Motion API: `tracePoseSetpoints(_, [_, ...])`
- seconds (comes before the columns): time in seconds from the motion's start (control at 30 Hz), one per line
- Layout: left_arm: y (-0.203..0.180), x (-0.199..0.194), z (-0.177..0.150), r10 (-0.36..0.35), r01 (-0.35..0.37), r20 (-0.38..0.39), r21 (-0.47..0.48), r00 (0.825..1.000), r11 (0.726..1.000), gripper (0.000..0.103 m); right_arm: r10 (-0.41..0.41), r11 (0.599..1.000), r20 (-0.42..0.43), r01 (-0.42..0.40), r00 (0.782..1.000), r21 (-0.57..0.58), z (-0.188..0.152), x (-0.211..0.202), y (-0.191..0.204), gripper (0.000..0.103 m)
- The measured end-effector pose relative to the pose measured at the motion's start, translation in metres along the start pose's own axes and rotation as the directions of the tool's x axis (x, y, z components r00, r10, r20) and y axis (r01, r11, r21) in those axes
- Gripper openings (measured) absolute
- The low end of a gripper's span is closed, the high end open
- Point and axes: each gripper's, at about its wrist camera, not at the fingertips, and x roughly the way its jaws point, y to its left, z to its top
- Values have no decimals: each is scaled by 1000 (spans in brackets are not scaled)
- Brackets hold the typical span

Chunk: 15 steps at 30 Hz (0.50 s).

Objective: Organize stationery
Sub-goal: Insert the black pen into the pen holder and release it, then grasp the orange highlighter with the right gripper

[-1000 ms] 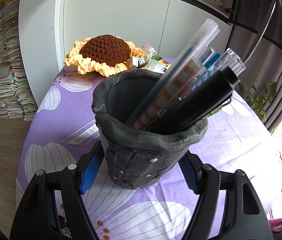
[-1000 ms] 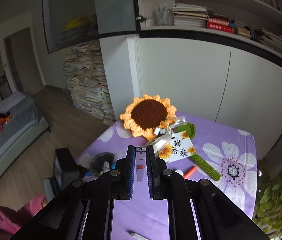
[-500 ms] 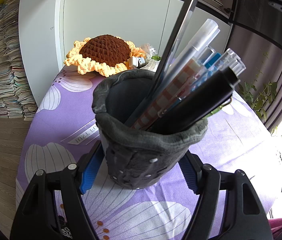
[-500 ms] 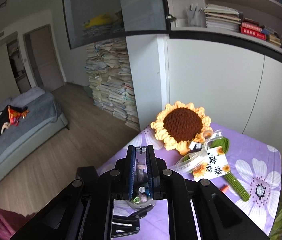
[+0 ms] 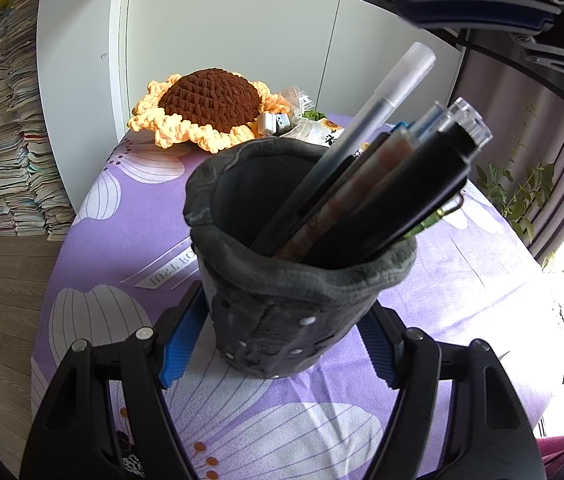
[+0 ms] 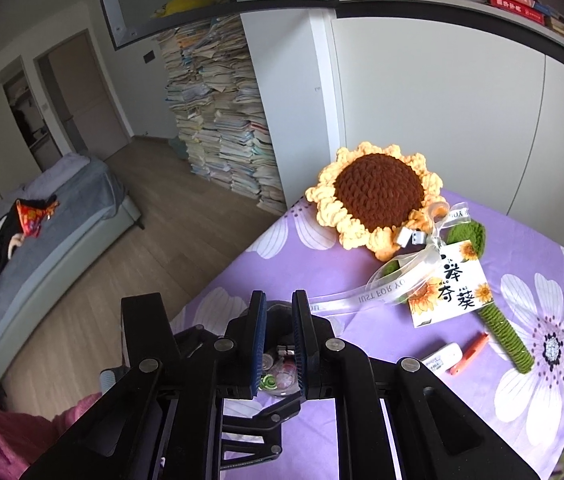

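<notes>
A dark grey fabric pen holder (image 5: 282, 300) stands on the purple flowered tablecloth (image 5: 89, 280), with several pens (image 5: 382, 184) leaning right in it. My left gripper (image 5: 277, 344) is shut on the holder, one blue pad on each side of its base. My right gripper (image 6: 277, 320) hovers directly above the holder (image 6: 277, 368), jaws slightly apart with nothing between them; it also shows at the top right of the left wrist view (image 5: 482, 12). An orange pen (image 6: 470, 354) and a white eraser (image 6: 442, 356) lie on the cloth to the right.
A crocheted sunflower (image 6: 378, 196) with green stem, ribbon and card (image 6: 450, 292) lies at the back of the table. White cabinets stand behind. Stacked books (image 6: 217, 120) stand on the floor to the left. The table's left edge drops to wooden floor.
My right gripper moved over the holder, opened and let a pen drop in among the others. The left gripper and holder stayed still.
</notes>
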Motion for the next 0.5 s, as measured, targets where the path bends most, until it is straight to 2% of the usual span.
tracePoseSetpoints(0.1, [0, 0, -1, 0, 0, 0, 0, 1000, 1000, 72, -27, 999, 70, 25, 997, 21, 1, -23, -11, 12])
tracePoseSetpoints(0.2, [0, 0, -1, 0, 0, 0, 0, 1000, 1000, 72, -137, 988, 78, 131, 988, 80, -1, -36, -37, 12])
tracePoseSetpoints(0.3, [0, 0, -1, 0, 0, 0, 0, 1000, 1000, 72, -262, 944, -32, 263, 964, 199, -13, -23, -83, 12])
tracePoseSetpoints(0.37, [0, 0, 0, 0, 0, 0, 0, 1000, 1000, 72, -333, 900, -132, 357, 933, 249, -26, -4, -114, 12])
tracePoseSetpoints(0.43, [0, 0, -1, 0, 0, -1, 0, 1000, 1000, 72, -338, 866, -209, 390, 918, 312, -38, 14, -144, 12])
tracePoseSetpoints(0.5, [0, 0, -1, 0, 0, -1, 0, 1000, 1000, 72, -295, 838, -253, 377, 921, 395, -48, 27, -171, 12])
